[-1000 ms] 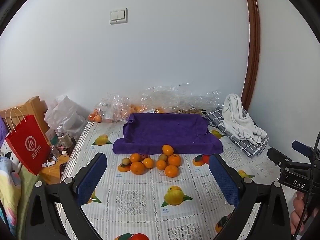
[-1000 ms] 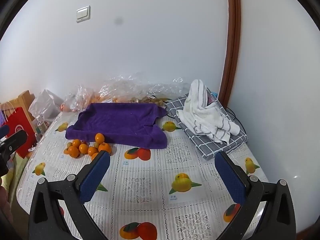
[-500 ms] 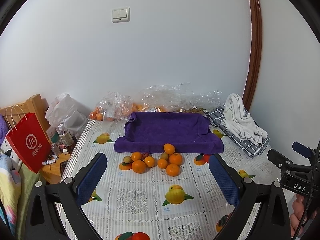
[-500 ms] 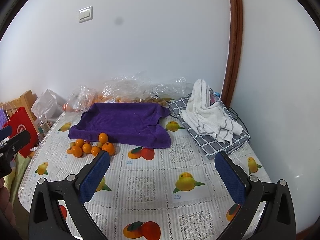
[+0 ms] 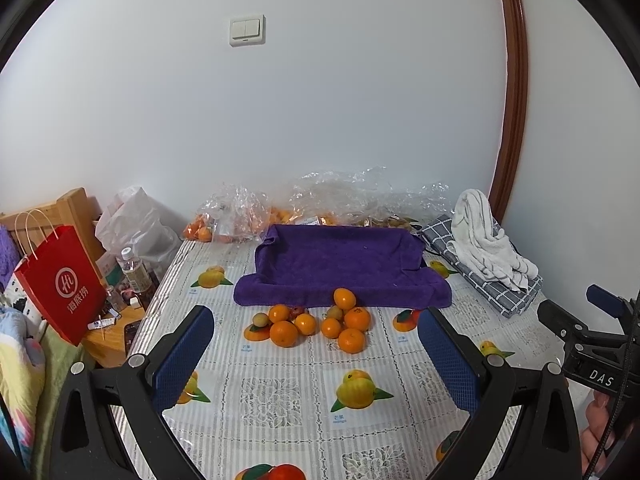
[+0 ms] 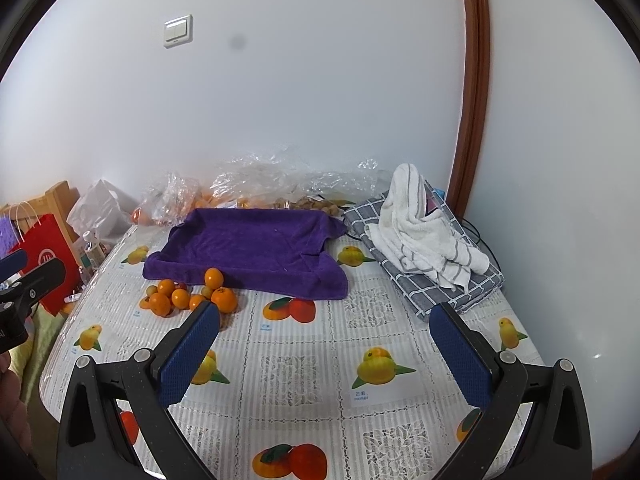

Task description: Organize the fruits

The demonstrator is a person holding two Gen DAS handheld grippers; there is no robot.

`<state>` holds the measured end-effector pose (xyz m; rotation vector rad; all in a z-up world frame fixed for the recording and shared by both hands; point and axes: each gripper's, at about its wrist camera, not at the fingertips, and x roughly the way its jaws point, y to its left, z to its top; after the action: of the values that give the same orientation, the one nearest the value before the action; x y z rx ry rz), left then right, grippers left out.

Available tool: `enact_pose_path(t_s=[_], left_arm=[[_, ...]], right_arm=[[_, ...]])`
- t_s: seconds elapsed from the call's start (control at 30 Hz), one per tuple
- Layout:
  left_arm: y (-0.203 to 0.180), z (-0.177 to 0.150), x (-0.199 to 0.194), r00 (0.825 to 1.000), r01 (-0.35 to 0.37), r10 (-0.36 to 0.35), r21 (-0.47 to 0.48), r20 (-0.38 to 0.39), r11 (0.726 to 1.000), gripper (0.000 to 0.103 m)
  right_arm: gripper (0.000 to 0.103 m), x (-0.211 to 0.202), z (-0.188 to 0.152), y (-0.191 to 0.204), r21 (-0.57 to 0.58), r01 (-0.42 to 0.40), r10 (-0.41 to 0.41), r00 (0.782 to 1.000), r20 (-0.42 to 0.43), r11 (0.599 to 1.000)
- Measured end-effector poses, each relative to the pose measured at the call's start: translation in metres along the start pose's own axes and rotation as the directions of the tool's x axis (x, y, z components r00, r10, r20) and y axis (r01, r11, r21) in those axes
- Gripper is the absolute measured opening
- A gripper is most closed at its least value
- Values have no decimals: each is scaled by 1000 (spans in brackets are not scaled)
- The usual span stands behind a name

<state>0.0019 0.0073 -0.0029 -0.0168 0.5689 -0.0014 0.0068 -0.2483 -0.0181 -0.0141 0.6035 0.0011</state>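
Note:
A pile of several oranges with a few small greenish fruits lies on the fruit-print tablecloth, just in front of a purple towel-lined tray. The pile also shows in the right wrist view, left of centre, with the tray behind it. My left gripper is open and empty, held above the table short of the pile. My right gripper is open and empty, to the right of the pile.
Clear plastic bags of fruit lie against the back wall. A white towel on a grey checked cloth sits at the right. A red paper bag, a bottle and a white bag stand left of the table.
Both grippers have moved slightly forward toward the fruit; the pile and tray look a little larger and lower. Nothing was grasped.

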Motion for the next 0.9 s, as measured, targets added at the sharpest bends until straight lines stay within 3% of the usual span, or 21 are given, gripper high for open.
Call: enact_pose_path(t_s=[0.9], left_arm=[[-1, -6, -7, 1000, 4, -4, 3, 14, 1000, 103]], right_arm=[[103, -3, -3, 6, -19, -3, 3, 1000, 7, 1000]])
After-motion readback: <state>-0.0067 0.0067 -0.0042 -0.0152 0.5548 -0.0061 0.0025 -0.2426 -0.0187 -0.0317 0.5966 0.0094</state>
